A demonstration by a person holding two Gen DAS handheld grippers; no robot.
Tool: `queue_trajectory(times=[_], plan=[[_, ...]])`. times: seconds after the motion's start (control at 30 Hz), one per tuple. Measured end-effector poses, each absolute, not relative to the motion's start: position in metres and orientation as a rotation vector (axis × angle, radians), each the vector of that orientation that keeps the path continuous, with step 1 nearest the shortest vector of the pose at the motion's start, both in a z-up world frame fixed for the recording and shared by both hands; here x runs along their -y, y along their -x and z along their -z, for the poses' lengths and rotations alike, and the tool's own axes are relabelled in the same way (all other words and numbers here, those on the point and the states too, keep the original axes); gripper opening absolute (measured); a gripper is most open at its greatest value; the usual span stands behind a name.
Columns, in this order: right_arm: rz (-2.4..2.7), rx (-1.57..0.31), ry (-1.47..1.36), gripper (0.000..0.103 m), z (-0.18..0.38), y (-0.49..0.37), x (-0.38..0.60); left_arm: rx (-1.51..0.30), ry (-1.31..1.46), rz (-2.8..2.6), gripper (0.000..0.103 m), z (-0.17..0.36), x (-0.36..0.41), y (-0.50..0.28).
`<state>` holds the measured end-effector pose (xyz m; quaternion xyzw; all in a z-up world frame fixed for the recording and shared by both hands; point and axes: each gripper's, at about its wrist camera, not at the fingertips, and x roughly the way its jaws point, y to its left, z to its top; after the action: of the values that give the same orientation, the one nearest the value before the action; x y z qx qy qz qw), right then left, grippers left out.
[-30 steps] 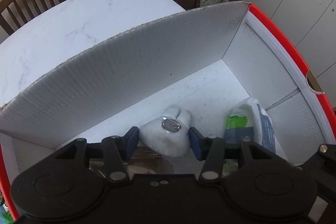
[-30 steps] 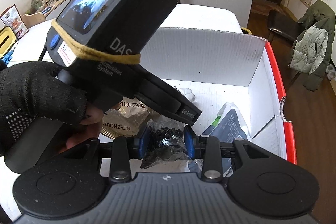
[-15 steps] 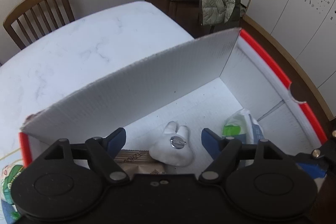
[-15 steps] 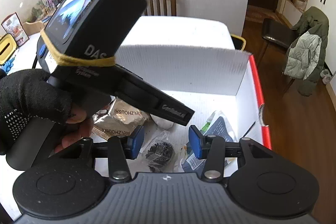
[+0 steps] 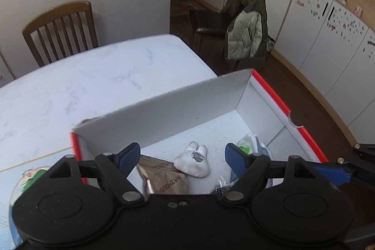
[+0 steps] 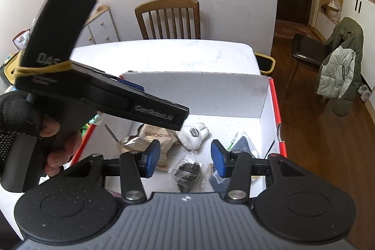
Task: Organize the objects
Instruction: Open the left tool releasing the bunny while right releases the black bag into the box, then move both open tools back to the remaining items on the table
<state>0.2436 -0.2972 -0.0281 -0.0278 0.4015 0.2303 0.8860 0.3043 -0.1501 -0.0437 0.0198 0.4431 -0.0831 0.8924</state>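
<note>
Right wrist view: both hand-held grippers spread, empty, above box point(image 6: 262, 95).
Clear packet point(image 6: 187, 171) lies on box floor below right hand-held gripper point(image 6: 185, 157); likely light, crinkly, slippery; pinch mid-body.

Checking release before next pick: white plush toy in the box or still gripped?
In the box. The white plush toy lies on the box floor, and the left gripper above it is open, its fingers apart and clear of the toy.
</note>
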Motion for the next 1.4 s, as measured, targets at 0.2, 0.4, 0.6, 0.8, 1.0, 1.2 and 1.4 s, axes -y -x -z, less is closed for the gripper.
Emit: queue_trajectory(times=[0.2,0.4,0.6,0.8,1.0,1.2,1.4], plan=[[-0.486,-0.802,0.042,0.047,0.017,-0.232,0.295,-0.856,-0.030,0.148,0.080,0.024,0.137,-0.274],[-0.483,-0.775,0.041,0.051,0.008,-0.216,0.286,-0.837,-0.020,0.135,0.085,0.016,0.115,-0.244],[-0.486,-0.765,0.012,0.058,0.002,-0.203,0.276,-0.820,0.005,0.097,0.095,0.014,0.083,-0.215],[-0.513,-0.759,-0.020,0.067,-0.001,-0.196,0.258,-0.803,0.017,0.069,0.102,0.011,0.047,-0.199],[-0.522,-0.754,-0.026,0.077,-0.001,-0.192,0.226,-0.823,0.020,0.052,0.102,0.023,0.006,-0.196],[-0.526,-0.776,-0.010,0.080,0.000,-0.190,0.186,-0.832,0.030,0.032,0.103,0.037,-0.035,-0.195],[-0.506,-0.811,-0.024,0.080,0.006,-0.191,0.146,-0.809,0.053,0.002,0.103,0.051,-0.075,-0.200]])
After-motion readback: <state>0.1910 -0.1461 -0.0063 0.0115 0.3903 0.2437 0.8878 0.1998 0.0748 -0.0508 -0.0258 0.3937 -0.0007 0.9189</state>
